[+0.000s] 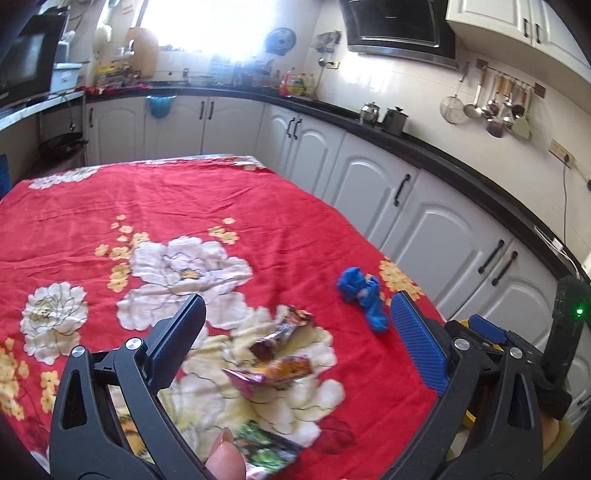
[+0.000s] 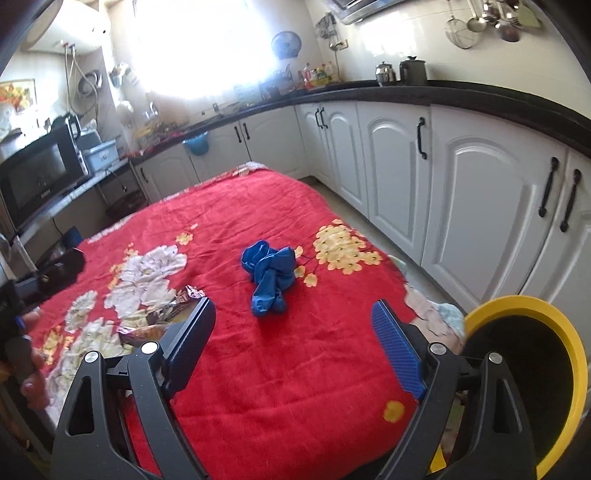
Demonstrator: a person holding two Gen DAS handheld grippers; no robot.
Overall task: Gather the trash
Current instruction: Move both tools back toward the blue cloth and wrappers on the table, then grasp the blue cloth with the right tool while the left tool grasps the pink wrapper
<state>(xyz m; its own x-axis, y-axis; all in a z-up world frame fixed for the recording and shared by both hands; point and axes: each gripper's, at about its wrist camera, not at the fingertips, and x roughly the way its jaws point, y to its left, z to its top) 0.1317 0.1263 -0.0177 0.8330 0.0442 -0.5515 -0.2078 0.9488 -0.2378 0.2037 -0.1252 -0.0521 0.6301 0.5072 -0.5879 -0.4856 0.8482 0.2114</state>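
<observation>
Right gripper (image 2: 293,321), jaws wide and empty, faces the blue glove (image 2: 271,275) lying just beyond, long axis near-to-far; left gripper (image 1: 297,321), also wide, hovers over wrappers (image 1: 280,350).

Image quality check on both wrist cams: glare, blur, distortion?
Left wrist: window blown out, washing out the counter below; strong fisheye curve along the countertop; wrappers slightly soft. Right wrist: same window glare, blue gloves sharp, corners vignetted.

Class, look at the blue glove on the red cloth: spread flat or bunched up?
Bunched up: the blue glove lies crumpled and twisted in a wad on the red cloth.
</observation>
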